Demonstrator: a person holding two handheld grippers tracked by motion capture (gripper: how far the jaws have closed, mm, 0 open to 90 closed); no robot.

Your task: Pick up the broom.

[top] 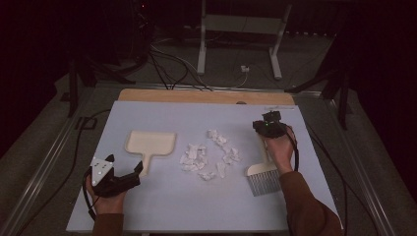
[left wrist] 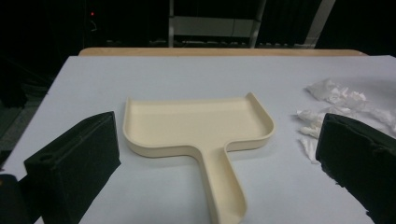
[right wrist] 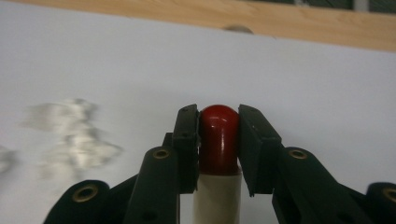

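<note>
A cream dustpan (top: pixel 150 143) lies flat on the left half of the white board, handle toward me. My left gripper (top: pixel 125 164) rests just below its handle, jaws open. In the left gripper view the dustpan (left wrist: pixel 196 126) sits between and beyond the wide-apart jaws of my left gripper (left wrist: pixel 217 123). Crumpled white paper scraps (top: pixel 209 155) lie scattered mid-board. My right gripper (top: pixel 268 127) is shut on the handle of a brush (top: pixel 263 178), whose grey bristles point toward me. In the right gripper view my right gripper (right wrist: pixel 219 116) has both pads clamped on the red cap of the brush's (right wrist: pixel 218 135) cream handle.
The white board (top: pixel 196 206) lies on a wooden tabletop whose far edge (top: pixel 206 96) shows behind it. Cables (top: pixel 167 64) and a white metal stand (top: pixel 241 24) are on the floor beyond. Paper scraps (left wrist: pixel 336 100) lie near the left gripper's right jaw.
</note>
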